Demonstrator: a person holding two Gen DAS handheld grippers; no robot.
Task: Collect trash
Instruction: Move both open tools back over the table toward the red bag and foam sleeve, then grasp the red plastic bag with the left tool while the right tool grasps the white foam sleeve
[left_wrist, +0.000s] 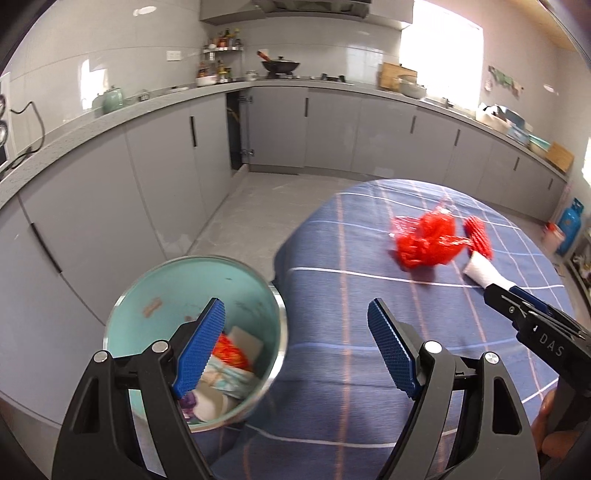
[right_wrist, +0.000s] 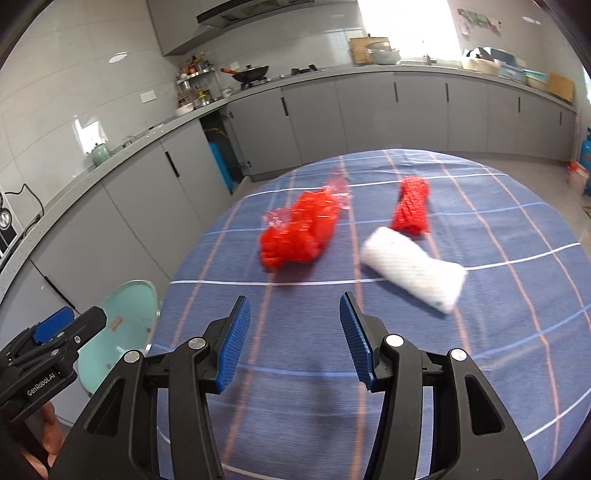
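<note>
A round teal trash bin (left_wrist: 177, 280) stands on the floor beside the table, with several scraps of wrapper and paper inside. My left gripper (left_wrist: 295, 347) hangs open over the bin's right rim and the table edge, nothing between its fingers. On the blue checked tablecloth (right_wrist: 480, 332) lie a crumpled red net bag (right_wrist: 299, 229), a red foam sleeve (right_wrist: 412, 206) and a white foam roll (right_wrist: 413, 269). My right gripper (right_wrist: 293, 339) is open and empty, short of the red bag. The left view shows the red bag (left_wrist: 428, 240), the sleeve (left_wrist: 478, 236) and the white roll (left_wrist: 484, 271).
Grey kitchen cabinets (left_wrist: 155, 166) and a counter run along the left and back walls, with one cabinet door open at the corner. A blue gas cylinder (left_wrist: 570, 221) stands at the far right. Grey floor tiles lie between the table and the cabinets.
</note>
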